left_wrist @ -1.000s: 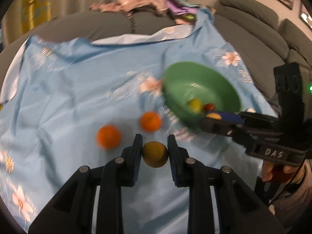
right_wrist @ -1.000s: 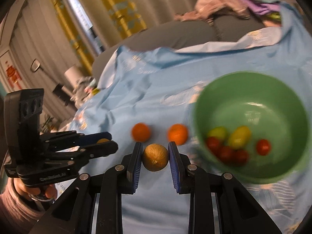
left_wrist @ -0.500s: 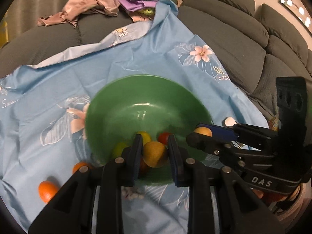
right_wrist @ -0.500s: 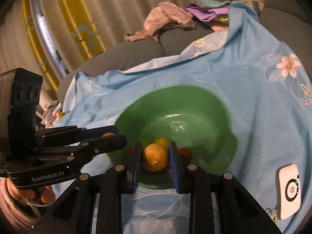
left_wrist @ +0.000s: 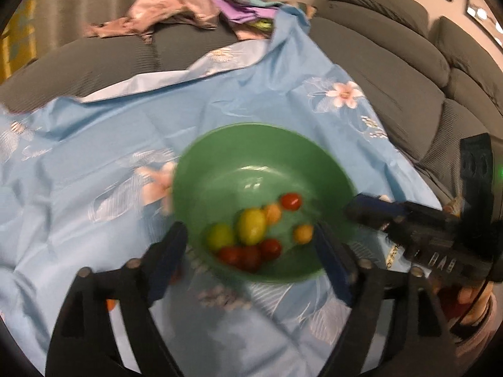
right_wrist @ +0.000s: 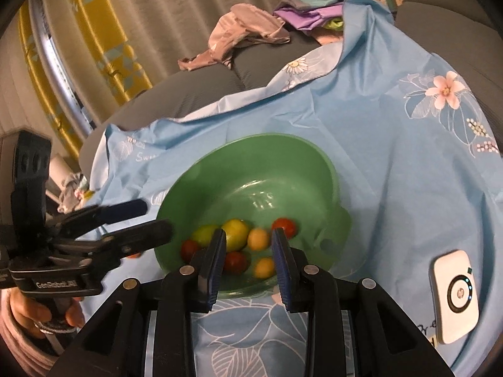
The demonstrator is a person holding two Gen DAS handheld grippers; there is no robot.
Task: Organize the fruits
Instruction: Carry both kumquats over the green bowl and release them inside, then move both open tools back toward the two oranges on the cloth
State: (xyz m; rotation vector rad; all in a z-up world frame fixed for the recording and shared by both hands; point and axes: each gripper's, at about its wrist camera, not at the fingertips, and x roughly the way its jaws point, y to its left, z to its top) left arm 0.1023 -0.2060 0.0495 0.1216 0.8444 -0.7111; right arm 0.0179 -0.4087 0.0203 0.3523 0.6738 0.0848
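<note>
A green bowl (left_wrist: 220, 163) sits on the blue flowered cloth (left_wrist: 94, 144) and holds several small fruits: red tomatoes (left_wrist: 290, 201), yellow-green ones (left_wrist: 251, 224) and two small orange-yellow ones (left_wrist: 303, 233). My left gripper (left_wrist: 250, 251) is open wide over the bowl's near rim and holds nothing. My right gripper (right_wrist: 248, 246) is open and empty over the same bowl (right_wrist: 283, 150), with the fruits (right_wrist: 234, 231) between and beyond its fingers. Each gripper shows in the other's view: the right one (left_wrist: 393, 216) and the left one (right_wrist: 125, 220).
An orange fruit (left_wrist: 110, 305) peeks out on the cloth behind my left finger. A white device (right_wrist: 456, 295) lies on the cloth at the right. Crumpled clothes (left_wrist: 176, 9) lie on the grey sofa (left_wrist: 393, 62) behind. Yellow curtains (right_wrist: 94, 47) hang at the left.
Both grippers were shut on a round yellowish fruit each above the bowl. Now both have opened and the two fruits lie in the bowl.
</note>
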